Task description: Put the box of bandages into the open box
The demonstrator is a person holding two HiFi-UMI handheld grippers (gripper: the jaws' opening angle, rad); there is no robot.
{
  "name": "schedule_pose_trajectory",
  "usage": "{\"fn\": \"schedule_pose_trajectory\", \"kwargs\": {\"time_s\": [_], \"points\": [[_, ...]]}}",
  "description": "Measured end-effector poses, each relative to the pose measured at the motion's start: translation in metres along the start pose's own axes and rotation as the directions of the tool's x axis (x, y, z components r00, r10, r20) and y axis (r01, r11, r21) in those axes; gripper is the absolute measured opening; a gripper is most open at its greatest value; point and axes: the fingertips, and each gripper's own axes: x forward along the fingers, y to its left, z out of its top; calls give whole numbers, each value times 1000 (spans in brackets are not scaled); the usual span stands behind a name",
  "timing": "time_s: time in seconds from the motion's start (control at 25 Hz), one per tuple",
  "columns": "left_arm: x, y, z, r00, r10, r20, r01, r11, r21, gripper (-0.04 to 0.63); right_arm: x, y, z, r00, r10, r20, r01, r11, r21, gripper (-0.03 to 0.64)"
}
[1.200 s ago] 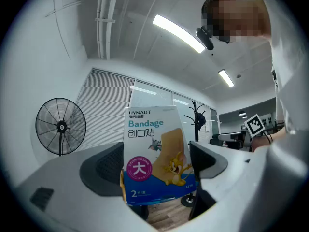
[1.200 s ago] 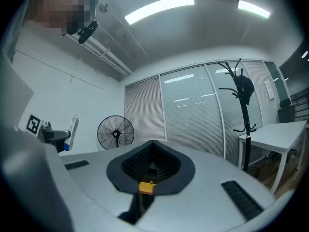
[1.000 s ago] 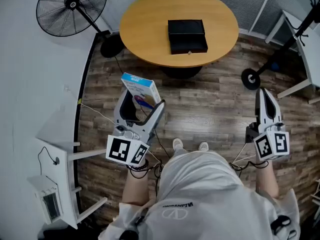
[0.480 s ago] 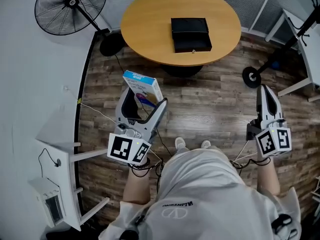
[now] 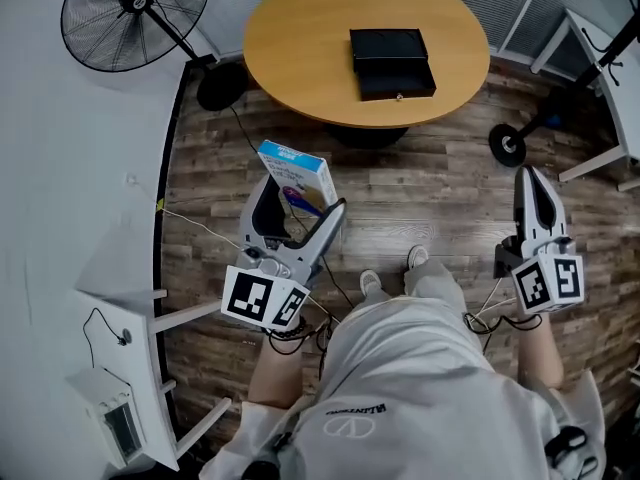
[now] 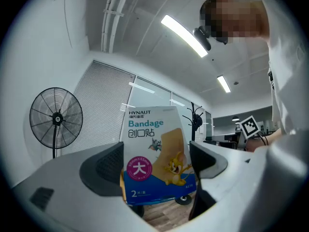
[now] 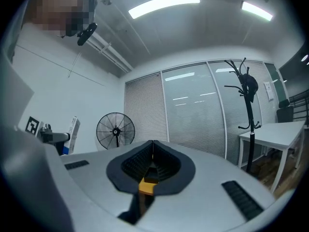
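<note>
My left gripper (image 5: 302, 206) points forward, jaws clamped on the bandage box (image 5: 296, 174); my right gripper (image 5: 531, 176) points forward too, jaws together.

In the head view, the lower end of the bandage box (image 5: 296, 173) is hidden between the jaws of the left claw (image 5: 300, 203). The inside of the open box (image 5: 392, 63) on the bench (image 5: 300, 48) is too dark to make out. The picture's top edge cuts off the bench's far rim and the top of the fan (image 5: 135, 13).
</note>
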Motion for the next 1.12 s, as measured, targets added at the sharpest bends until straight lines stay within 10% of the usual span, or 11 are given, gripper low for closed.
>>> {"fn": "schedule_pose_trajectory", "kwargs": {"time_s": [1.12], "points": [[193,28,-24,997,65,-33,-65,998,17,430,182,-103,-6,990,141,-13,-141,989,39,17]]}}
